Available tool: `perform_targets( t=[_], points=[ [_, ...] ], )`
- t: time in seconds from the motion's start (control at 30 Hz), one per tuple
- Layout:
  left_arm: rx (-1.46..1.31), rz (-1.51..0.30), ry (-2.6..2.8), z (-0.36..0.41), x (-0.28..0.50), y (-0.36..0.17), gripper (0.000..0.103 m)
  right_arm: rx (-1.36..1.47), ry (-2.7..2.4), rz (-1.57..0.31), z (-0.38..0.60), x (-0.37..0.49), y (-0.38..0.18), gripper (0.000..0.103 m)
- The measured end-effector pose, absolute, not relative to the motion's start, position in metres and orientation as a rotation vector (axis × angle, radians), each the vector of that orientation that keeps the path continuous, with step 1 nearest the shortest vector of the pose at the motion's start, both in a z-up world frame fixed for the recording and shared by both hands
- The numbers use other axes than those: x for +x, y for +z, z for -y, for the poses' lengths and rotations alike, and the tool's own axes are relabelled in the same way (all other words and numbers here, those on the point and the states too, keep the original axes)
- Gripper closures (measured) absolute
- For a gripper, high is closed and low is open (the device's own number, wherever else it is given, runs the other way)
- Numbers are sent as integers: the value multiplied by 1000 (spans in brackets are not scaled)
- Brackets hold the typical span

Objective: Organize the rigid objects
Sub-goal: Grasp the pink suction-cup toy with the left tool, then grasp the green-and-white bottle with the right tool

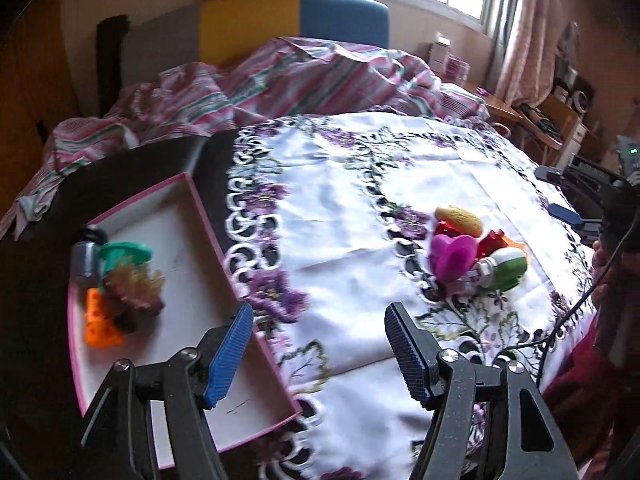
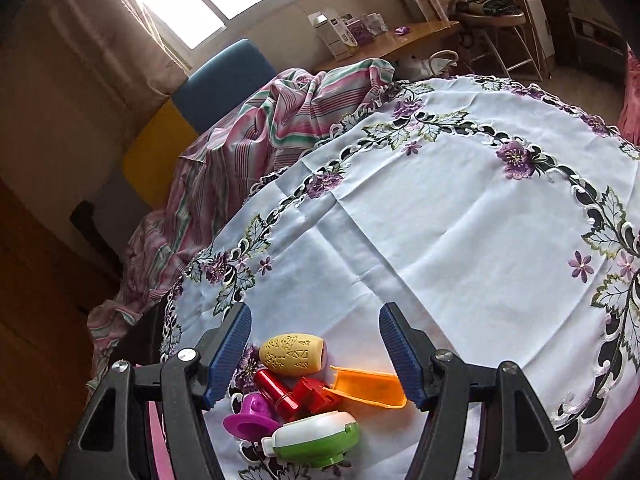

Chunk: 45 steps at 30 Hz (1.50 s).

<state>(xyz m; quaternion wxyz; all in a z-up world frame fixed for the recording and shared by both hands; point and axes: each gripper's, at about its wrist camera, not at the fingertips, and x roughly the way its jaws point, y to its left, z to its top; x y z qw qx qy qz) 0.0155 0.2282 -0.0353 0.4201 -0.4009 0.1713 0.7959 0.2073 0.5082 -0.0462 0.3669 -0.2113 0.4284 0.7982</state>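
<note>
You are holding the left hand-held gripper [image 1: 318, 350] with jaws standing wide and empty over the edge of the pink-rimmed box [image 1: 208, 236], where an orange piece [image 1: 98, 326] and a small bottle [image 1: 85, 258] are lying. Your right hand-held gripper [image 2: 316, 354], also wide and gripping nothing, is hovering above the yellow egg-shaped toy [image 2: 292, 356], orange scoop [image 2: 370, 391] and green-and-white case [image 2: 316, 438] sitting on the table's embroidered cloth [image 2: 460, 240].

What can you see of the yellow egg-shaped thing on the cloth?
The yellow egg-shaped thing looks like hard plastic, with cut-out triangle patterns across its shell and a flat, paler end with a small hole. It lies on its side on the white embroidered cloth, at the far edge of the toy pile, against the red cylinder. It sits low between the right tool's open fingers, not gripped.
</note>
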Motion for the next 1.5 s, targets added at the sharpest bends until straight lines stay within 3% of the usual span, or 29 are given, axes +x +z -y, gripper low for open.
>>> perform_targets(
  t=[0.43, 0.63, 0.87, 0.93, 1.03, 1.5],
  points=[
    [-1144, -393, 1735, -325, 30, -62, 37, -555, 2063, -1133, -511, 205, -49, 35],
    [-1123, -503, 1691, -361, 36, -82, 62, -546, 2068, -1153, -513, 206, -50, 35],
    [-1142, -510, 1651, -376, 30, -101, 64, -557, 2071, -1155, -512, 204, -51, 35],
    [-1151, -491, 1645, -383, 29, -107, 77, -567, 2073, -1144, -511, 202, -51, 35],
    [-1142, -461, 1667, -380, 25, -106, 88, -588, 2085, -1126, -510, 199, -51, 35],
    [-1100, -392, 1761, -278, 31, -82, 89, -769, 2117, -1123, -505, 173, -65, 36]
  ],
)
